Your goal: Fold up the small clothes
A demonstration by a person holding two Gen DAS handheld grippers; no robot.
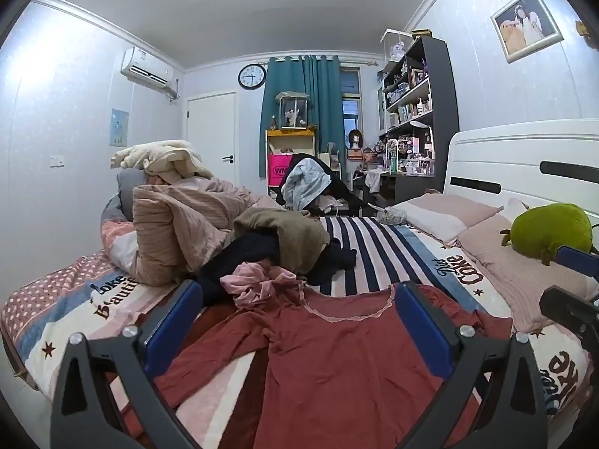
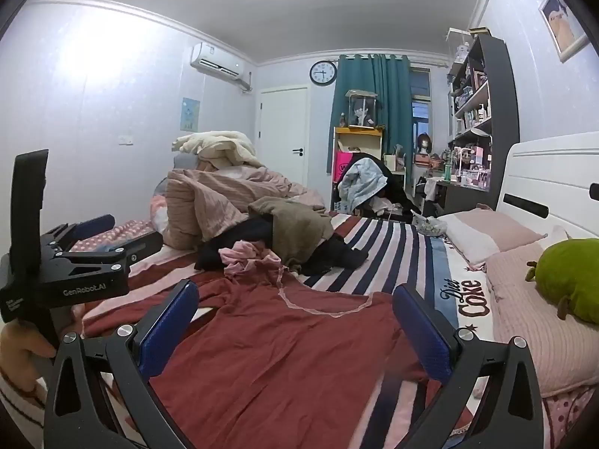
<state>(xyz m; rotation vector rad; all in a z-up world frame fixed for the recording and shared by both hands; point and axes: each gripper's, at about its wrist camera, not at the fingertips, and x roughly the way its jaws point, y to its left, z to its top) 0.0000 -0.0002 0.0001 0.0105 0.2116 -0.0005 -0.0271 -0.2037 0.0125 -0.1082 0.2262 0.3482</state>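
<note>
A dark red top [image 1: 322, 359] with a pink lace neckline lies spread on the bed, neckline toward the far end. My left gripper [image 1: 299, 292] hangs open just above it, blue pads wide apart, nothing between them. My right gripper [image 2: 295, 292] is also open over the same red top [image 2: 284, 348], empty. The left gripper's black body [image 2: 75, 265] shows at the left of the right wrist view, held by a hand [image 2: 22, 351]. Beyond the top lies a heap of clothes: a crumpled pink garment [image 1: 254, 284], a black one [image 1: 254, 254] and an olive one [image 1: 288, 235].
The bed's striped cover [image 1: 374, 250] stretches ahead. Pink pillows [image 1: 524, 258] and a green plush toy [image 1: 550, 232] lie at the right by the white headboard [image 1: 524, 157]. A bundled pink quilt [image 1: 179, 224] rises at the left. Shelves and a desk [image 1: 411, 119] stand at the far wall.
</note>
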